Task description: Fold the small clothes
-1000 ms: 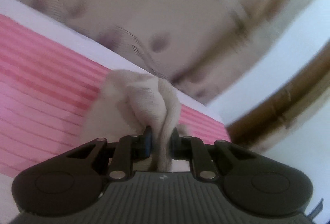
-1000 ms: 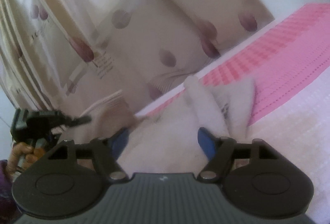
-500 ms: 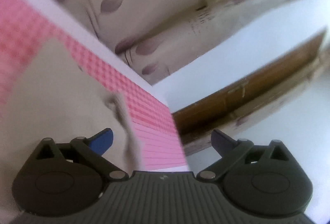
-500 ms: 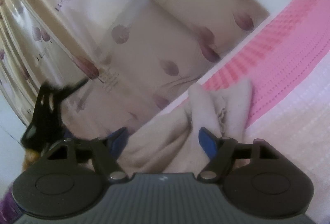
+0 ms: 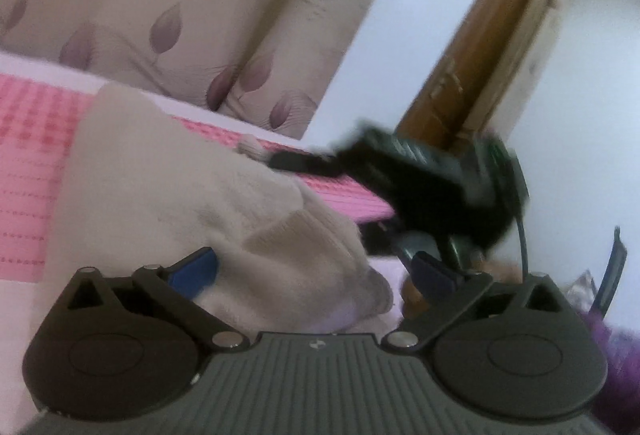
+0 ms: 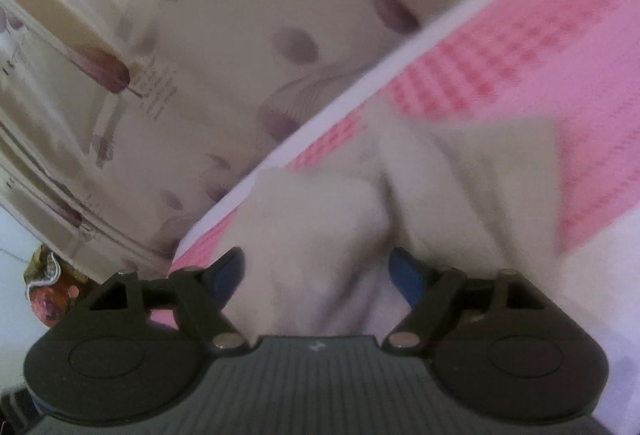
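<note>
A small beige knitted garment (image 5: 168, 195) lies bunched on the pink-and-white bedspread (image 5: 28, 171). My left gripper (image 5: 316, 271) is open, its blue-padded fingers (image 5: 196, 269) spread on either side of a folded cuff. The right gripper (image 5: 432, 179) shows as a dark blur beyond the garment's far edge in the left wrist view. In the right wrist view the right gripper (image 6: 318, 271) is open over the same garment (image 6: 400, 211), fingers either side of a raised fold. Both views are blurred.
A cream curtain with purple leaf print (image 5: 160, 15) hangs behind the bed (image 6: 520, 67). A white wall and brown wooden door frame (image 5: 480, 35) stand at the right. A colourful bundle (image 6: 48, 287) lies at the left beyond the bed's edge.
My left gripper let go of the garment and opened, then swung right to face the garment's cuff and the right gripper. The right gripper stayed open and moved closer over the garment.
</note>
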A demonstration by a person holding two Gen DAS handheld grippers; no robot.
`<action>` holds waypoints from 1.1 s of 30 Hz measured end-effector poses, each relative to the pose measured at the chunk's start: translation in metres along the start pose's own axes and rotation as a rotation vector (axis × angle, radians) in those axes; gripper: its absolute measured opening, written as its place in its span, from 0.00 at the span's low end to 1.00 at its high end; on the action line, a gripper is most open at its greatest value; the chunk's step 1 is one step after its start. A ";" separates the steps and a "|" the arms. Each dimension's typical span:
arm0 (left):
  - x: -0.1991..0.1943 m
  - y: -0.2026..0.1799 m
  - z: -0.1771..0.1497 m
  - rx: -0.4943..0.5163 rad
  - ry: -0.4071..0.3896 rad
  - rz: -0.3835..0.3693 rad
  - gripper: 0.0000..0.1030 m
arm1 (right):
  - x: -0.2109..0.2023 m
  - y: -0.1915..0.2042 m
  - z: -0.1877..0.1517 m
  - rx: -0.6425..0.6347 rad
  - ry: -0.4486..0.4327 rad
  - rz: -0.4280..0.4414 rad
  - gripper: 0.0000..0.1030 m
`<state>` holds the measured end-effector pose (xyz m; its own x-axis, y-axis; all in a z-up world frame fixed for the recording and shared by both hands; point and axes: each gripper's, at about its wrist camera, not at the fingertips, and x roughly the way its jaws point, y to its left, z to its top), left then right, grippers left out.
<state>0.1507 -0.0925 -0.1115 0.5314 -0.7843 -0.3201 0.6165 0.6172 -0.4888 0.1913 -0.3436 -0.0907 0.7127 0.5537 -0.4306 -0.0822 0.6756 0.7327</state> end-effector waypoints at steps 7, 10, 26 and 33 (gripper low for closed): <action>-0.014 0.010 -0.002 -0.058 -0.049 -0.043 0.99 | 0.046 0.046 -0.004 -0.302 0.100 -0.126 0.22; -0.029 0.011 0.006 -0.106 -0.060 -0.048 0.99 | 0.029 0.045 0.003 -0.339 0.058 -0.115 0.16; -0.026 0.001 0.018 -0.207 -0.056 0.042 1.00 | -0.035 -0.026 0.034 -0.323 -0.020 -0.177 0.15; -0.017 -0.005 0.018 -0.091 0.015 0.074 1.00 | -0.034 -0.046 0.038 -0.292 -0.030 -0.144 0.23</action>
<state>0.1494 -0.0813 -0.0895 0.5640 -0.7382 -0.3701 0.5204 0.6657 -0.5348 0.1969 -0.4122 -0.0899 0.7515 0.4303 -0.5001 -0.1717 0.8595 0.4814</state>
